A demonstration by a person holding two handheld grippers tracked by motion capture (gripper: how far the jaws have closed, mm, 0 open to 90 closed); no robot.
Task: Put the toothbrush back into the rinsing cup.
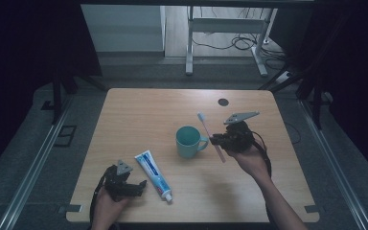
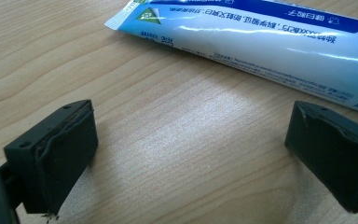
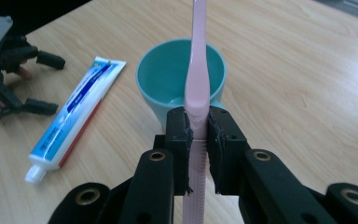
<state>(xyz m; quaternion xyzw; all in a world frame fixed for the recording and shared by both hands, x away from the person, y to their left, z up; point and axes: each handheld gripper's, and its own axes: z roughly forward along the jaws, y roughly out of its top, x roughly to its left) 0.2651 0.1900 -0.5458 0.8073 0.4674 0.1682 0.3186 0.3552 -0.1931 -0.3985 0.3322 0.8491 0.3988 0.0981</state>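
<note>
Two grippers in play, and the right gripper [image 3: 196, 135] has the action: its fingers [image 3: 177, 140] are clamped on the handle of a pink toothbrush [image 3: 198, 70], pinching it flat-side on so it cannot twist. From the right gripper view the brush runs straight up past the mouth of the teal mug [image 3: 168, 79], which sits just beyond the fingers. From the high view the toothbrush [image 1: 211, 136] is carried off the desk [image 1: 139, 110], slanted, bristle end up and away from the person, right beside the mug [image 1: 189, 141] on its handle side. That grip low-to-mid on the handle leaves plenty of brush free, which looks to me like the set-up for standing it in the mug.

Over on the other side, the left gripper [image 1: 124, 184] waits low at the near edge of the desk, fingers [image 2: 60, 154] spread wide with nothing between them. The toothpaste tube [image 2: 270, 46] lies flat just ahead of them, cap toward the person, untouched, probably next in line.
</note>
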